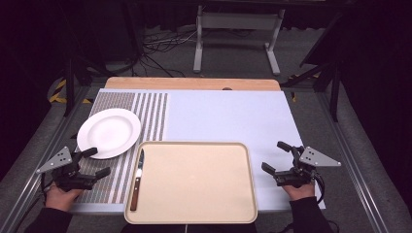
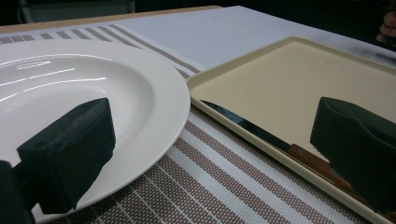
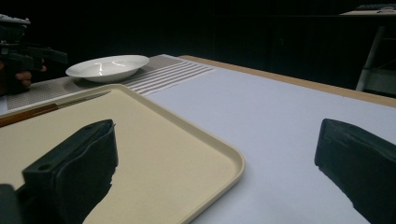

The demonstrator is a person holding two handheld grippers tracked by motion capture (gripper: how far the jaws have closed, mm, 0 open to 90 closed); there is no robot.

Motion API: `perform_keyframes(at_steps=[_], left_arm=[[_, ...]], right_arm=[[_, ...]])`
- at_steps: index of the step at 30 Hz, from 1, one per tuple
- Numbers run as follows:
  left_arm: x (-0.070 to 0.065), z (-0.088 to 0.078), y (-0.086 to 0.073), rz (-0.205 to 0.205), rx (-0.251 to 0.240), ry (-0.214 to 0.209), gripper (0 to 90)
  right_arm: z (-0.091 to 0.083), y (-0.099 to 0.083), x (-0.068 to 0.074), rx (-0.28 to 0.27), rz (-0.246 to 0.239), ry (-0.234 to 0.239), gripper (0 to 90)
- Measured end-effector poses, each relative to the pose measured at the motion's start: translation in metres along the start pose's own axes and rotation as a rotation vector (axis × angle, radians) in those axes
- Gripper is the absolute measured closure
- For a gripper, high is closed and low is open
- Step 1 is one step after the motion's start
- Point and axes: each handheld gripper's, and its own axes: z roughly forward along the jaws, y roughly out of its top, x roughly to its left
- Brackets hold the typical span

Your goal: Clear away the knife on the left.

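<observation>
High view has a wooden-edged table [image 1: 194, 83] covered by a pale, matte sheet [image 1: 228, 116], with a woven brown-and-white striped placemat [image 1: 150, 114] on its left side. A round white plate [image 1: 109, 132], glossy with a faintly ribbed rim, sits on that placemat. Near the front edge there's a big beige tray [image 1: 194, 182], rectangular with rounded corners and a low raised lip, kind of a dull plastic look. Lying along the tray's left rim is a knife [image 1: 136, 180] with a dark steel blade and a brown wooden handle, blade pointing away from the person. The left gripper [image 1: 93, 162] hovers over the placemat just in front of the plate, jaws spread wide with nothing between them; in the left gripper view one jaw hangs over the plate's rim and the other over the knife handle, and I can't tell whether either one touches. The right gripper [image 1: 275, 157] sits just right of the tray over the pale sheet, jaws also wide apart and gripping nothing.
</observation>
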Motion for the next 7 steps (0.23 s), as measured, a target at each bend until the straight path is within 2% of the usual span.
perform_keyframes(at_steps=[7], left_arm=[[-0.0004,-0.0035,0.0024,0.010,-0.023,0.010,1.0]], right_arm=[[-0.0006,0.0002,0.0002,-0.002,-0.001,0.000,0.2]])
